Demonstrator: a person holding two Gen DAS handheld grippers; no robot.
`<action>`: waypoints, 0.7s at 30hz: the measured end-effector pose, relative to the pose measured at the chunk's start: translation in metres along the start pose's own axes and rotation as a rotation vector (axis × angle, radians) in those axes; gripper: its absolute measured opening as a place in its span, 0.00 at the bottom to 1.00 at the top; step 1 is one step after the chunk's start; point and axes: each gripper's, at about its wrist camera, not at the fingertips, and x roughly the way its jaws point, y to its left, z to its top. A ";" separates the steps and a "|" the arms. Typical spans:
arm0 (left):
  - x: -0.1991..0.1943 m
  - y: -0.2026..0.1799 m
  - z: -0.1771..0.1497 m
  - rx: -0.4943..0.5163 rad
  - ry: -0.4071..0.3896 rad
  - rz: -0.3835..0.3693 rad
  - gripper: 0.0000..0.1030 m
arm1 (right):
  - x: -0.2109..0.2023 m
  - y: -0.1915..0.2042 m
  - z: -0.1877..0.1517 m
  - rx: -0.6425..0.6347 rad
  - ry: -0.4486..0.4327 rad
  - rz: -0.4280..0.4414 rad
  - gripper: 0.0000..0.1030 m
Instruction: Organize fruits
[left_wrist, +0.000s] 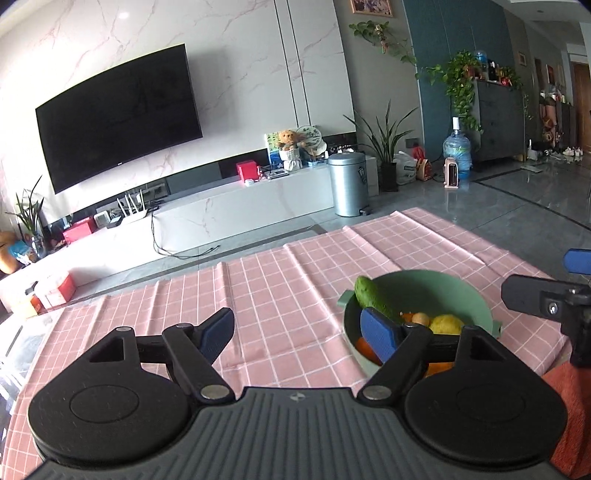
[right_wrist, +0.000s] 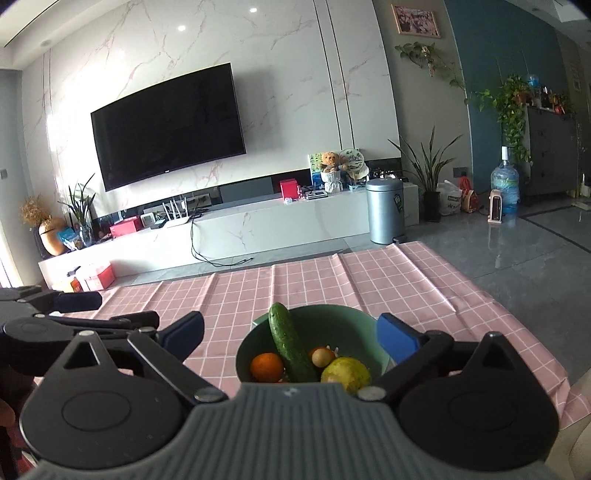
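A green bowl (right_wrist: 354, 325) stands on the pink checked tablecloth (right_wrist: 314, 284). In it lie a cucumber (right_wrist: 290, 345) leaning on the rim, an orange (right_wrist: 266, 366), a yellow lemon (right_wrist: 345, 373) and a small tan fruit (right_wrist: 320, 357). My right gripper (right_wrist: 291, 338) is open and empty, its jaws wide on either side of the bowl, above it. My left gripper (left_wrist: 299, 332) is open and empty, just left of the bowl (left_wrist: 458, 291); its right fingertip (left_wrist: 378, 334) overlaps the bowl's rim. The cucumber (left_wrist: 371, 297) and lemon (left_wrist: 445, 324) show there too.
The tablecloth (left_wrist: 258, 280) covers the table, whose far edge drops to a grey tiled floor. Beyond stand a metal bin (right_wrist: 386, 210), a TV unit and plants. The left gripper shows at the left of the right wrist view (right_wrist: 55, 314).
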 end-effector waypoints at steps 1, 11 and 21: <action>0.002 0.001 -0.003 -0.010 0.006 -0.002 0.89 | 0.000 0.003 -0.005 -0.016 0.000 -0.008 0.93; 0.017 0.007 -0.036 -0.045 0.087 -0.004 0.89 | 0.018 0.008 -0.047 -0.086 0.076 -0.072 0.94; 0.040 0.007 -0.053 -0.051 0.165 -0.024 0.89 | 0.039 0.004 -0.059 -0.057 0.139 -0.012 0.95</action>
